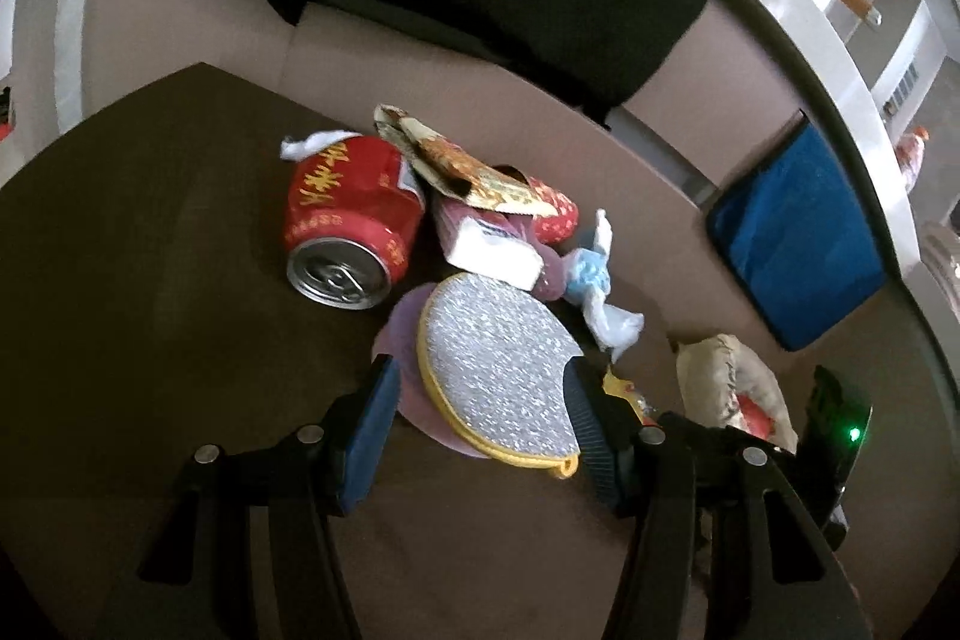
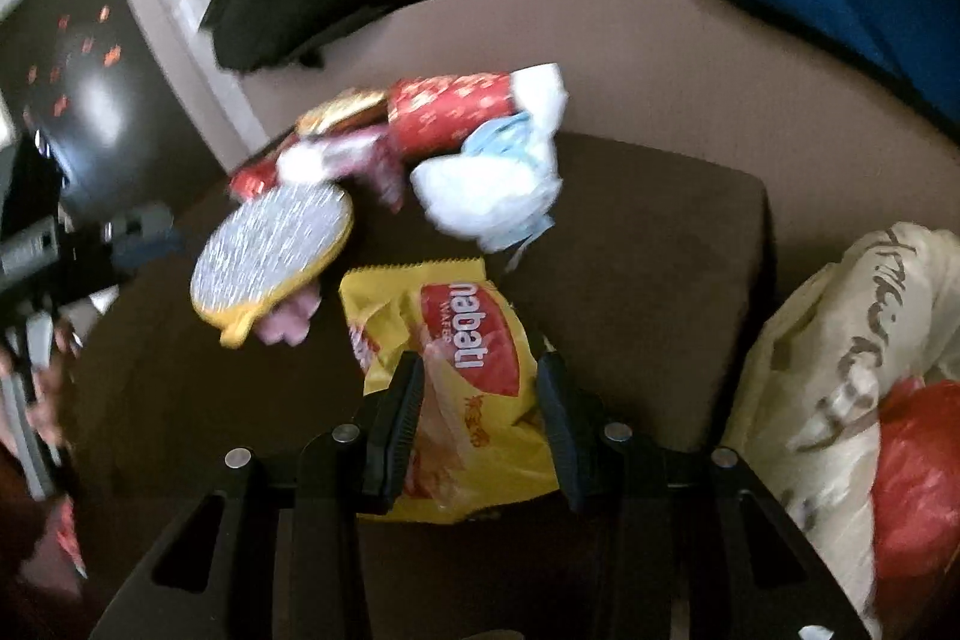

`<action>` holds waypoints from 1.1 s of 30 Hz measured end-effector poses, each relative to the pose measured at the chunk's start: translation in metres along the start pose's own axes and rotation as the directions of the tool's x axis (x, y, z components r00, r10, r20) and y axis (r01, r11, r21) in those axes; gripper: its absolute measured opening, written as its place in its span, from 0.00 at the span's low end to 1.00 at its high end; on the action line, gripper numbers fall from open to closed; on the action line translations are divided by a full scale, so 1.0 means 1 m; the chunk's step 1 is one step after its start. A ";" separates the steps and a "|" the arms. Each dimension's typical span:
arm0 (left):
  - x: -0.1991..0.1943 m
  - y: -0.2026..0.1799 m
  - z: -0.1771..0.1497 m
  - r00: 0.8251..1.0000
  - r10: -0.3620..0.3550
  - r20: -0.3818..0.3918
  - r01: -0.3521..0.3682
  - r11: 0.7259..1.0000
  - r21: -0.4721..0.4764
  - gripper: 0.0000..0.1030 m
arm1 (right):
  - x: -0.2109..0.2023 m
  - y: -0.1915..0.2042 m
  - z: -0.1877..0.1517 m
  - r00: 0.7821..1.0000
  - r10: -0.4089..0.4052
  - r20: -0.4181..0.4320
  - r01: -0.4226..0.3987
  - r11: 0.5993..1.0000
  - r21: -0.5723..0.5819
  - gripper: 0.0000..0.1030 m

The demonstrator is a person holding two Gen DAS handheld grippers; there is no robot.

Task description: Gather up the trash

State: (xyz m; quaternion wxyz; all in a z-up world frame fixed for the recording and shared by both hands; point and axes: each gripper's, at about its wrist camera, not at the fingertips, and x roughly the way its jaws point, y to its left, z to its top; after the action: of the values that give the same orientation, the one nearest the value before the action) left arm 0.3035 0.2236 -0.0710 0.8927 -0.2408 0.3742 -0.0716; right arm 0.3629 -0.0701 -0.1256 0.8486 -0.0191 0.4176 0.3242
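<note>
Right tongs (image 2: pixel 477 418) straddle the yellow wafer packet (image 2: pixel 462 376), apparently gripping it; left tongs (image 1: pixel 480 430) gape around the silver scouring pad (image 1: pixel 501 370) (unpinched). Next: close, lift.

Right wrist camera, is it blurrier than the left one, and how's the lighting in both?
Right wrist view: yes, motion-smeared, worst on the silver glitter disc, though the yellow wafer wrapper between the right gripper fingers stays readable. Left wrist view: sharper, the red can is crisp. Both: dim, dark table, fisheye-curved edges.
</note>
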 end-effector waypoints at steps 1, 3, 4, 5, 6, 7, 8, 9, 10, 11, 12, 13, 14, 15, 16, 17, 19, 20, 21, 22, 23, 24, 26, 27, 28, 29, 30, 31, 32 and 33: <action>0.002 -0.001 -0.001 1.000 0.001 -0.005 -0.001 1.000 -0.001 0.55 | 0.001 0.006 -0.001 1.000 -0.011 -0.004 0.011 1.000 -0.022 0.36; 0.004 -0.001 -0.002 1.000 -0.002 -0.009 0.002 1.000 -0.007 0.55 | 0.002 0.014 -0.001 0.999 -0.030 -0.009 0.030 0.998 -0.055 0.36; 0.004 0.000 -0.003 1.000 -0.002 -0.008 0.002 1.000 -0.009 0.55 | 0.002 0.016 -0.001 0.999 -0.037 -0.014 0.036 0.997 -0.063 0.36; 0.004 -0.001 -0.003 1.000 -0.001 -0.006 0.000 1.000 -0.009 0.55 | 0.001 0.019 0.000 0.999 -0.041 -0.019 0.039 0.997 -0.068 0.36; 0.004 0.000 -0.004 1.000 0.002 -0.003 -0.002 1.000 -0.014 0.55 | -0.001 0.021 0.001 0.999 -0.029 -0.020 0.028 0.997 -0.068 0.36; 0.003 0.003 -0.004 1.000 0.003 -0.003 -0.003 1.000 -0.018 0.55 | -0.002 0.022 0.002 1.000 -0.014 -0.023 0.013 0.998 -0.063 0.37; 0.002 0.005 -0.005 1.000 0.003 -0.002 -0.003 1.000 -0.023 0.55 | -0.004 0.024 0.004 1.000 -0.003 -0.019 0.002 0.998 -0.059 0.37; 0.001 0.007 -0.005 1.000 0.002 -0.001 -0.002 1.000 -0.029 0.55 | -0.007 0.026 0.005 1.000 -0.003 -0.007 0.003 0.998 -0.060 0.36; -0.001 0.010 -0.005 1.000 0.003 0.003 -0.003 0.999 -0.038 0.55 | -0.011 0.029 0.006 1.000 -0.014 0.009 0.014 0.998 -0.067 0.36; -0.003 0.012 -0.005 1.000 0.005 0.008 -0.004 0.999 -0.043 0.55 | -0.016 0.033 0.008 0.999 -0.028 0.031 0.030 0.996 -0.083 0.36; -0.005 0.014 -0.005 1.000 0.007 0.013 -0.006 0.999 -0.046 0.55 | -0.019 0.036 0.009 0.999 -0.031 0.041 0.035 0.995 -0.097 0.37; -0.008 0.016 -0.005 1.000 0.011 0.024 -0.010 0.999 -0.050 0.55 | -0.022 0.042 0.009 0.999 -0.028 0.046 0.034 0.992 -0.120 0.37; -0.010 0.017 -0.005 0.999 0.014 0.032 -0.013 0.999 -0.051 0.55 | -0.023 0.047 0.008 0.999 -0.027 0.045 0.032 0.990 -0.137 0.37; -0.011 0.018 -0.005 0.999 0.016 0.038 -0.014 0.998 -0.053 0.55 | -0.021 0.054 0.007 0.999 -0.029 0.035 0.034 0.986 -0.165 0.37; -0.012 0.019 -0.006 0.999 0.017 0.042 -0.014 0.998 -0.056 0.55 | -0.019 0.059 0.005 0.999 -0.036 0.025 0.040 0.982 -0.184 0.38; -0.013 0.019 -0.006 0.999 0.015 0.041 -0.012 0.998 -0.059 0.55 | -0.014 0.064 0.003 0.999 -0.048 0.009 0.049 0.977 -0.209 0.38; -0.012 0.020 -0.007 1.000 0.006 0.031 -0.004 0.998 -0.063 0.55 | -0.005 0.068 0.000 0.997 -0.081 -0.008 0.077 0.970 -0.231 0.37; -0.013 0.020 -0.008 1.000 0.003 0.028 -0.001 0.998 -0.063 0.55 | -0.001 0.067 0.000 0.996 -0.088 -0.015 0.082 0.969 -0.231 0.37; -0.013 0.020 -0.009 1.000 0.000 0.025 0.002 0.998 -0.063 0.55 | 0.003 0.066 -0.001 0.996 -0.090 -0.022 0.083 0.971 -0.226 0.37; -0.014 0.020 -0.009 1.000 -0.002 0.025 0.004 0.998 -0.061 0.55 | 0.006 0.064 -0.002 0.995 -0.095 -0.028 0.086 0.971 -0.222 0.37; -0.014 0.019 -0.009 1.000 -0.005 0.025 0.006 0.998 -0.062 0.55 | 0.009 0.063 -0.002 0.993 -0.112 -0.036 0.101 0.969 -0.224 0.37; -0.014 0.019 -0.009 1.000 -0.007 0.027 0.009 0.998 -0.064 0.55 | 0.012 0.063 -0.004 0.991 -0.129 -0.041 0.116 0.966 -0.231 0.37; -0.013 0.018 -0.008 0.999 -0.019 0.027 0.021 0.997 -0.076 0.55 | 0.014 0.064 -0.004 0.988 -0.148 -0.044 0.133 0.961 -0.245 0.36; -0.013 0.017 -0.007 0.999 -0.025 0.027 0.027 0.996 -0.083 0.55 | 0.013 0.064 -0.004 0.986 -0.159 -0.040 0.144 0.958 -0.249 0.34; -0.011 0.017 -0.006 0.999 -0.031 0.026 0.033 0.995 -0.090 0.55 | 0.012 0.064 -0.004 0.982 -0.187 -0.038 0.171 0.953 -0.251 0.22; -0.009 0.015 -0.005 0.999 -0.038 0.025 0.041 0.995 -0.096 0.55 | 0.010 0.062 -0.004 0.980 -0.197 -0.037 0.182 0.953 -0.243 0.15; -0.008 0.014 -0.004 0.999 -0.043 0.025 0.045 0.994 -0.097 0.55 | 0.004 0.060 -0.004 0.982 -0.187 -0.027 0.176 0.958 -0.226 0.11; -0.007 0.013 -0.003 0.999 -0.044 0.027 0.047 0.994 -0.098 0.55 | -0.004 0.056 -0.003 0.988 -0.155 -0.008 0.151 0.969 -0.197 0.10; -0.005 0.012 -0.003 0.999 -0.043 0.030 0.046 0.994 -0.101 0.55 | -0.012 0.053 -0.002 0.992 -0.126 0.013 0.126 0.978 -0.167 0.10; -0.003 0.012 -0.002 0.999 -0.043 0.032 0.046 0.994 -0.104 0.55 | -0.021 0.049 -0.001 0.994 -0.102 0.032 0.105 0.986 -0.133 0.10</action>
State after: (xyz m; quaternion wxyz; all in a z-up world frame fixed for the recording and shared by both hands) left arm 0.2992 0.2340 -0.0760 0.8825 -0.2967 0.3585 -0.0681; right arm 0.3257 -0.0429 -0.0994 0.8662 -0.0939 0.3826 0.3074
